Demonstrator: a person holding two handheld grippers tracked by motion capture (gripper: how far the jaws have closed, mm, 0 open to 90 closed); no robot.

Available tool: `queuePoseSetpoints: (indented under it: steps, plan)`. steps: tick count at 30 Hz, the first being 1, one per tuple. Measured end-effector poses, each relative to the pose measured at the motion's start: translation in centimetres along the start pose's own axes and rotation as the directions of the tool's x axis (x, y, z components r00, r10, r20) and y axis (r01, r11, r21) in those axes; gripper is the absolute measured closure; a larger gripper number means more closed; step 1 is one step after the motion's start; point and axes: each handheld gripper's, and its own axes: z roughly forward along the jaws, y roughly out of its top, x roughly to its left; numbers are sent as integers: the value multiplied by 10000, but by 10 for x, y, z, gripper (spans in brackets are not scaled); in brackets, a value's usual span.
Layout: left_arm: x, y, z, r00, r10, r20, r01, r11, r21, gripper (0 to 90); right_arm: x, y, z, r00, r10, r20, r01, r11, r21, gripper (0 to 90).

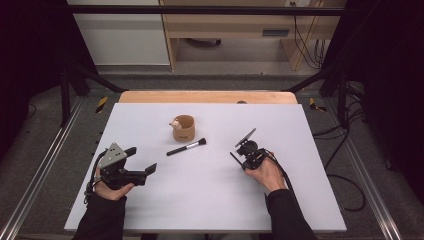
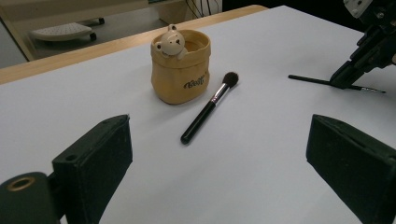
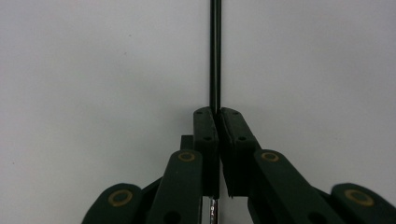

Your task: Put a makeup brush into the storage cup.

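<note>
- Fingers (image 3: 205, 135) of the right gripper (image 1: 246, 151) are pressed together on a thin black brush (image 3: 215, 56) — it lies flat on the white table (image 1: 210, 200), its handle running straight out past the tips.
- Left gripper (image 1: 142, 162) rests at the table's left side, its fingers (image 2: 100, 154) spread wide with nothing between them.
- Between the two grippers lies a bigger makeup brush (image 2: 208, 109), bristles toward a tan fabric pouch (image 2: 181, 70).
- That pouch stands upright — a small bear figure (image 2: 170, 43) peeks over its rim.
</note>
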Motion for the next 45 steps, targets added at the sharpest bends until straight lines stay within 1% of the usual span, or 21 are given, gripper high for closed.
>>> queuePoseSetpoints:
  steps: [10, 13, 16, 17, 19, 20, 21, 22, 23, 24, 25, 27, 29, 30, 31, 35, 37, 38, 40, 43, 45]
  plan:
    - [-1, 0, 1, 9999, 111, 28, -112, 9999, 53, 63, 1, -1, -2, 10000, 44, 40, -44, 10000, -68, 859]
    - [-2, 1, 2, 10000, 89, 40, -89, 9999, 72, 63, -1, -2, -10, 9999, -74, -89, 69, 9985, -539, 860]
    - [-3, 1, 2, 9999, 93, 65, -93, 9999, 70, 63, -2, -4, -17, 9996, -65, -276, 44, 9971, -759, 860]
    - [-4, 1, 2, 9999, 115, 99, -116, 9999, 61, 63, -3, -6, -23, 9989, 4, -474, -45, 9961, -877, 860]
    - [-4, 2, 3, 9998, 177, 121, -178, 9998, 77, 64, -3, -8, -31, 9969, -95, -780, 0, 9926, -1211, 859]
    - [-4, 2, 3, 9998, 177, 121, -178, 9998, 77, 64, -3, -8, -31, 9969, -95, -780, 0, 9926, -1211, 859]
    - [-5, 2, 3, 9997, 191, 128, -192, 9998, 80, 64, -3, -9, -37, 9950, -195, -978, 50, 9892, -1465, 859]
    - [-6, 2, 3, 9997, 218, 148, -220, 9997, 99, 64, -3, -9, -37, 9950, -195, -978, 50, 9892, -1465, 859]
    - [-7, 3, 4, 9996, 201, 201, -202, 9998, 88, 64, -2, -11, -44, 9929, -417, -1116, 211, 9836, -1790, 859]
    - [-7, 3, 4, 9996, 201, 201, -202, 9998, 88, 64, -2, -11, -44, 9929, -417, -1116, 211, 9836, -1790, 859]
    - [-9, 3, 4, 9994, 242, 254, -244, 9997, 100, 64, 0, -12, -51, 9897, -632, -1284, 357, 9778, -2066, 859]
    - [-10, 4, 5, 9992, 294, 280, -297, 9995, 121, 64, 3, -13, -57, 9853, -931, -1430, 573, 9700, -2364, 859]
    - [-12, 4, 5, 9989, 329, 328, -334, 9994, 120, 64, 4, -13, -59, 9841, -1041, -1437, 668, 9676, -2435, 859]
    - [-14, 5, 6, 9986, 376, 385, -381, 9992, 109, 64, 7, -14, -64, 9800, -1250, -1548, 821, 9628, -2575, 859]
    - [-14, 5, 6, 9986, 376, 385, -381, 9992, 109, 64, 7, -14, -64, 9800, -1250, -1548, 821, 9628, -2575, 859]
    - [-19, 9, 7, 9973, 529, 512, -536, 9985, 113, 66, 13, -15, -74, 9694, -1735, -1736, 1178, 9494, -2910, 859]
    - [-20, 9, 7, 9970, 557, 538, -565, 9983, 125, 66, 13, -16, -76, 9656, -1867, -1812, 1260, 9449, -3022, 859]
    - [-21, 10, 7, 9967, 589, 553, -597, 9981, 139, 66, 13, -16, -76, 9656, -1867, -1812, 1260, 9449, -3022, 859]
    - [-25, 13, 9, 9952, 753, 627, -767, 9969, 195, 67, 15, -16, -79, 9598, -2061, -1906, 1394, 9392, -3137, 859]
    - [-28, 16, 11, 9935, 926, 657, -944, 9952, 249, 67, 15, -16, -80, 9579, -2124, -1934, 1441, 9377, -3163, 859]
    - [-32, 19, 14, 9907, 1163, 713, -1187, 9924, 312, 67, 17, -16, -82, 9512, -2300, -2059, 1560, 9336, -3226, 859]
